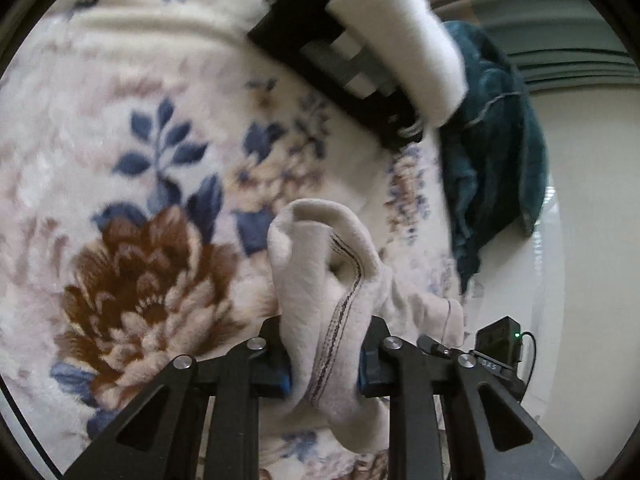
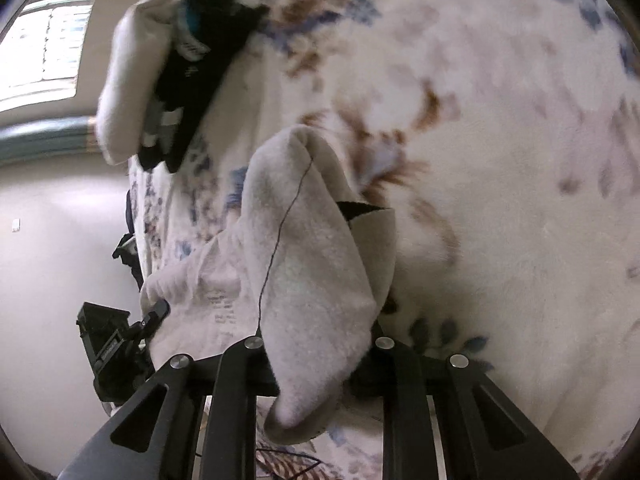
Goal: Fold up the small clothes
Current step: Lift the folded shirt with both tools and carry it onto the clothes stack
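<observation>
Mid-fold: left gripper [image 1: 324, 364] and right gripper [image 2: 316, 364] both clenched on the cream fleecy small garment [image 1: 320, 280], lifted above the floral plush bed blanket [image 1: 120, 160]; next, lowering and creasing flat.

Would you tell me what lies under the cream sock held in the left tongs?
Under the cream sock, gripped by the left tongs, lies the floral blanket. The patch directly beneath the sock is covered, so anything there cannot be seen.
</observation>
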A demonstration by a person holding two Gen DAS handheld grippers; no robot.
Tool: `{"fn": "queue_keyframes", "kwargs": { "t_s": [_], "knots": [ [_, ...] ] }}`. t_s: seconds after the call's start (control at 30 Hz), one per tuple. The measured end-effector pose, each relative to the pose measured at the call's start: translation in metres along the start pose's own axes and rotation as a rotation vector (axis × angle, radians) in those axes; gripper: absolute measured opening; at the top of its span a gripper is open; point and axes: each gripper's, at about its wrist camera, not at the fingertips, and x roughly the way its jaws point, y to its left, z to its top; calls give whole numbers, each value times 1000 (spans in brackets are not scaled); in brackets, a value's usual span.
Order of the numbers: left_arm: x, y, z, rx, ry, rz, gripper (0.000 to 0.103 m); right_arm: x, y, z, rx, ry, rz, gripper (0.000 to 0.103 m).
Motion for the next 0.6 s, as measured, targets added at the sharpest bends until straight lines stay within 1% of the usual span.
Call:
{"fn": "queue_keyframes", "kwargs": {
  "t_s": [0.07, 0.2, 0.3, 0.33, 0.4, 0.47, 0.5, 0.53, 0.6],
  "knots": [
    [-12, -14, 12, 15, -22, -17, 19, -12, 21, 4, -30, -17, 6, 21],
    [-37, -46, 47, 52, -73, -40, 19, -37, 70, 22, -88, -61, 33, 21],
    [-58, -74, 86, 94, -116, -50, 19, -51, 110, 43, -133, -91, 50, 21],
    [-66, -87, 106, 111, -134, -56, 19, -57, 132, 55, -158, -102, 60, 21],
    [-74, -100, 135, 130, -162, -65, 19, -63, 159, 74, -188, -121, 65, 21],
    [-80, -114, 172, 161, -190, -53, 19, -69, 194, 102, -216, -147, 77, 21],
    [-81, -118, 188, 172, -202, -50, 19, -70, 212, 119, -227, -159, 87, 21],
    [-80, -121, 207, 180, -210, -49, 19, -70, 221, 130, -234, -165, 90, 21],
    [-77, -122, 248, 181, -232, -29, 19, -64, 251, 162, -254, -189, 91, 21]
  ]
}}
